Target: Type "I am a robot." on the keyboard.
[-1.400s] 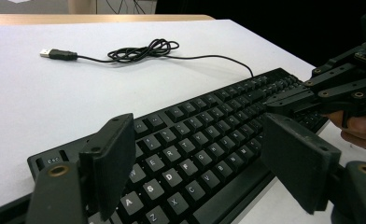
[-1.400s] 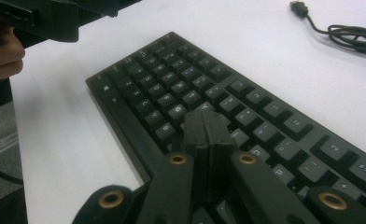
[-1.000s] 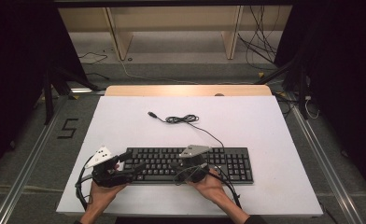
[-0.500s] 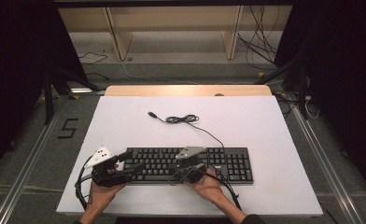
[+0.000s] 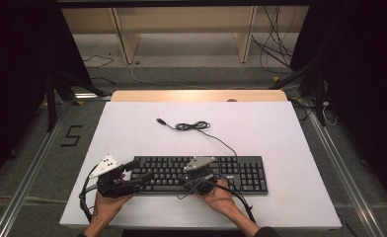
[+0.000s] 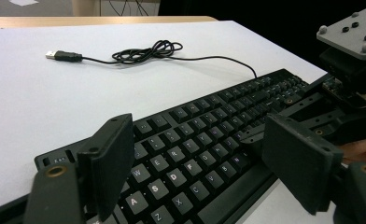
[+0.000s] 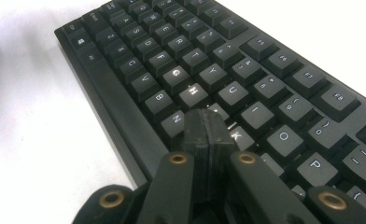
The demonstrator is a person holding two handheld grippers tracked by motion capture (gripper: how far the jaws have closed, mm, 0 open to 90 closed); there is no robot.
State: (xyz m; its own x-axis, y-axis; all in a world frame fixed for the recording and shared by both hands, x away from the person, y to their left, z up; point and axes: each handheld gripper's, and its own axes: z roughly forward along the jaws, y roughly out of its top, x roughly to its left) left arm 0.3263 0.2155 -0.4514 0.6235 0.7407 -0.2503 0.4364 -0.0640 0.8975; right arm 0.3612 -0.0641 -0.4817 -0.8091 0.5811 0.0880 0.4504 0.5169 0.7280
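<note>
1. A black keyboard (image 5: 201,174) lies at the white table's (image 5: 280,148) six o'clock edge.
2. The right gripper (image 7: 208,133), jaws pressed together and empty, hovers over the J key (image 7: 218,112).
3. The left gripper (image 6: 197,163) straddles the keyboard's nine o'clock end, jaws wide, gripping nothing.

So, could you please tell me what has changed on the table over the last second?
Very little: the right tool, jaws shut and empty, has shifted slightly leftward over the middle keys of the keyboard. Nothing was taken hold of or let go. The left tool stays open at the keyboard's left end, and the keyboard, its coiled cable and the table are as before.
</note>
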